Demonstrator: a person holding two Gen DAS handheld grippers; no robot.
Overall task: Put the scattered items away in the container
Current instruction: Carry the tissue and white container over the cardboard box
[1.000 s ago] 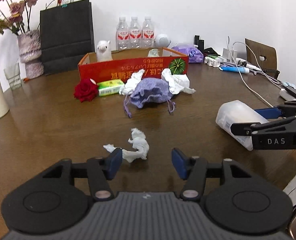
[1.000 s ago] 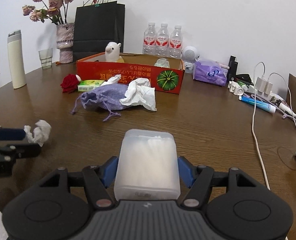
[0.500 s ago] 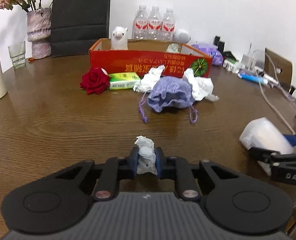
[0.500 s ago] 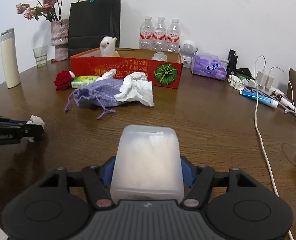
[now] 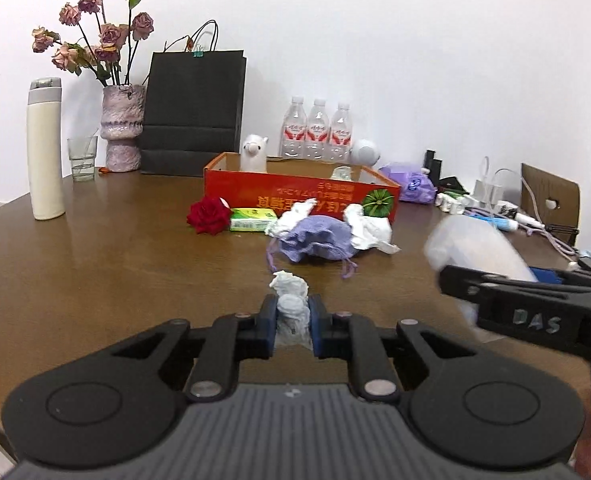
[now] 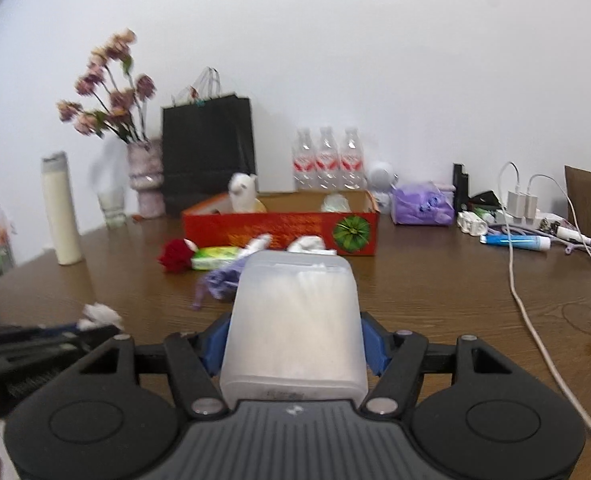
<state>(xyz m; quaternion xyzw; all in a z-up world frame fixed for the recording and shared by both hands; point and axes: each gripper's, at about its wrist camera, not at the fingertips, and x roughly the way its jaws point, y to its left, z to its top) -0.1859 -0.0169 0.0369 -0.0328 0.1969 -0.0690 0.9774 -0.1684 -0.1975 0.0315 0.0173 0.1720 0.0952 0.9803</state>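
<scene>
Crumpled tissue (image 5: 291, 300) sits pinched in the left claw (image 5: 291, 322) above the desk (image 5: 115, 264), while the right claw (image 6: 291, 344), lettered "DAS", clamps a frosted plastic box (image 6: 293, 320). Between them and the red container (image 5: 299, 196) lie a purple pouch (image 5: 315, 242), white tissues (image 5: 369, 230), a green packet (image 5: 251, 225) and a red rose (image 5: 209, 216).

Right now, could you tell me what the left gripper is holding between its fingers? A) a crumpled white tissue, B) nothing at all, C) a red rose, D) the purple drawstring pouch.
A: in the left wrist view the left gripper is shut on the crumpled white tissue, while the red rose and the purple drawstring pouch lie on the table by the red box.
</scene>
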